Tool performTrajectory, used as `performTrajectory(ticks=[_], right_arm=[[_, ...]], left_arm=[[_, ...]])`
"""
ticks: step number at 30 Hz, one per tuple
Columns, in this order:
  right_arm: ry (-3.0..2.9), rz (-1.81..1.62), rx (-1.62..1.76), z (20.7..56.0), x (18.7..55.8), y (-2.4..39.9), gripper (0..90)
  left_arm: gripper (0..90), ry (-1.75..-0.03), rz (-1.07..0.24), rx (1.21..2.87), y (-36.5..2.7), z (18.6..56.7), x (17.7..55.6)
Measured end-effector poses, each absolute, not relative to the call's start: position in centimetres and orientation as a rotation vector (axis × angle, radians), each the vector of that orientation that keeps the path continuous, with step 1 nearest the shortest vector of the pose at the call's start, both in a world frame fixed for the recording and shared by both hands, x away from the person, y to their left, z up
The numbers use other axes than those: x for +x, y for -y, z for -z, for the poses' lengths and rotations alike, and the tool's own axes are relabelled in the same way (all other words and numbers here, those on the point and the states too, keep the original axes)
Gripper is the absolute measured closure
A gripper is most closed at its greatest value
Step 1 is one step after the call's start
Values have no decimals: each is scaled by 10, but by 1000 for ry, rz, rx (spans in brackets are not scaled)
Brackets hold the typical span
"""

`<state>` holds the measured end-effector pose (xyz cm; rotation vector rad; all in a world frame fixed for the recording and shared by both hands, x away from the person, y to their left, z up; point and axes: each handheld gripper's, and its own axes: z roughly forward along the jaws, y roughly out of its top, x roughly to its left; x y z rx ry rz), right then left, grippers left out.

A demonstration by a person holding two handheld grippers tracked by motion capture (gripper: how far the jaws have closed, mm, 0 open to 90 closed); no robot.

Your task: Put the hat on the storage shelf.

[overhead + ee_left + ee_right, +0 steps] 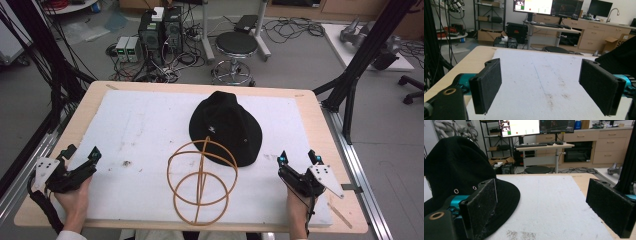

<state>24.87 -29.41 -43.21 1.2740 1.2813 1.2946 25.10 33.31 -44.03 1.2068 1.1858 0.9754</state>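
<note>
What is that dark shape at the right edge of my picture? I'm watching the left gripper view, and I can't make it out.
Observer: It's a black bucket hat, lying on the white mat, seen whole in the high view.
Operator: Is anything else on the mat?
Observer: Yes, a wire-frame sphere of tan hoops stands in front of the hat; from above, its top hoop overlaps the brim.
Operator: And where's the other gripper?
Observer: The right gripper rests at the mat's near right corner, jaws wide open with nothing between them, to the right of the hat.
Operator: Does the hat have any details?
Observer: The right gripper view shows two small metal eyelets on its crown.
</note>
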Motion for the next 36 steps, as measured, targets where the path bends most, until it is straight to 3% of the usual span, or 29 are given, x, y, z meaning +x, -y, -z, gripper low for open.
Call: performTrajectory(ticks=[36], right_arm=[[-1320, -1352, 1278, 433, 251, 288, 90]], left_arm=[[187, -1186, -973, 1209, -333, 440, 252]])
